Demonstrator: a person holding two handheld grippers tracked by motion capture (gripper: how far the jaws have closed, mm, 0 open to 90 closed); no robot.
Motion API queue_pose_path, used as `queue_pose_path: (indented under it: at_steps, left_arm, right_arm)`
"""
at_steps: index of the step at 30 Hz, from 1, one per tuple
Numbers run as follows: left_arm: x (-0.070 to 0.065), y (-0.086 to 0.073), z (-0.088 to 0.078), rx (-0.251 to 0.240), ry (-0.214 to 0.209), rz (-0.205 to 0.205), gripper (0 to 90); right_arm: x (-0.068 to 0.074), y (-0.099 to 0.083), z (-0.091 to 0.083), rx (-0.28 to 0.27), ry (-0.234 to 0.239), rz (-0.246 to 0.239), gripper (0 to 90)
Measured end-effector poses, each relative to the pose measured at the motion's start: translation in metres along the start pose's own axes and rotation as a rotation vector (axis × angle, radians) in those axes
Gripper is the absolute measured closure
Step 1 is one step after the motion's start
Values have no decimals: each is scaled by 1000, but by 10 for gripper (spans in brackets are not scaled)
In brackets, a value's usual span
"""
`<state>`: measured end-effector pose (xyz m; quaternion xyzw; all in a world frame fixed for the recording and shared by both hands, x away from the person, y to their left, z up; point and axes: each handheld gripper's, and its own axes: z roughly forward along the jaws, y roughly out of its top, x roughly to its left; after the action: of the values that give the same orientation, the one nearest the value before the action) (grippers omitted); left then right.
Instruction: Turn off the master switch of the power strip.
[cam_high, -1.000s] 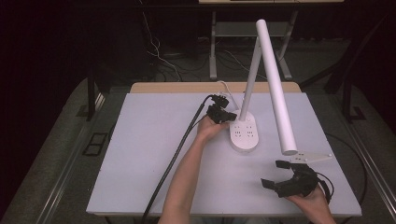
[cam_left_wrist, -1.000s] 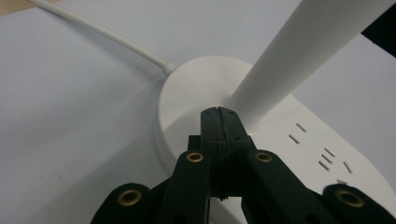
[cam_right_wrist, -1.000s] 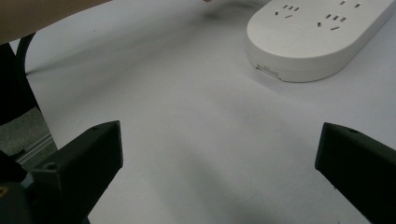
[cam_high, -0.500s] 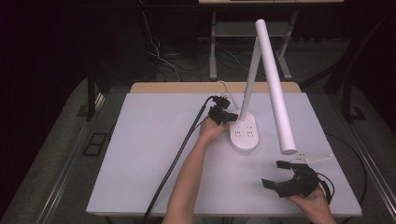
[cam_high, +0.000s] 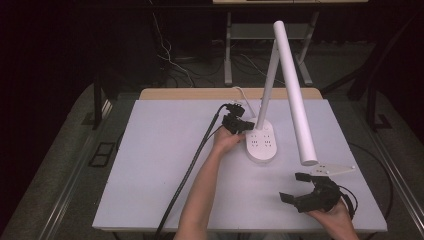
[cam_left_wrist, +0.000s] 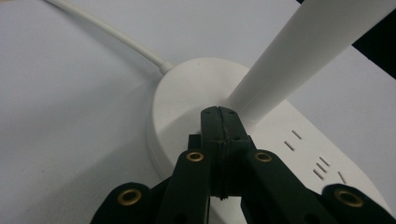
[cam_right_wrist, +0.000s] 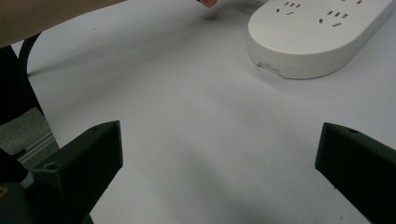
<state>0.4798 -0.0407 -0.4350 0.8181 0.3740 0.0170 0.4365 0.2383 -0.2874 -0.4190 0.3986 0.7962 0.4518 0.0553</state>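
The left tool has its jaws pressed together with nothing between them, the tips resting on or just above the rear of the white lamp base, right at the foot of the lamp stem. In the high view this tool sits at centre frame, at the base's upper-left edge, with the base stretching down and right from it. The base's long axis runs from the stem end toward the lower part of the frame, its socket slots on the near half. The right tool is spread wide and empty at the lower right, well apart from the base over bare tabletop. The left hand is clearly the nearer, so any press or push on the base probably falls to it.
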Motion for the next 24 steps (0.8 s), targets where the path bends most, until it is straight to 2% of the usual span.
queue_pose_path:
  at_steps: [4,7,8,10,16,24]
  left_arm:
    - [-2,0,0,-8,14,8,900]
    - [-2,-2,0,-22,9,-11,900]
    - [-1,-2,-1,-30,2,-7,900]
    - [-2,-2,-2,-53,22,6,900]
    - [1,-8,-7,-82,24,5,900]
    - [12,-14,-31,-123,-2,-2,900]
  right_arm:
    - [1,0,0,-3,2,-4,3]
    - [1,0,0,1,1,-3,4]
    - [1,0,0,0,2,-2,3]
    - [1,0,0,-2,2,-1,4]
    - [1,0,0,-6,3,-2,4]
    - [-2,0,-1,-9,-6,6,4]
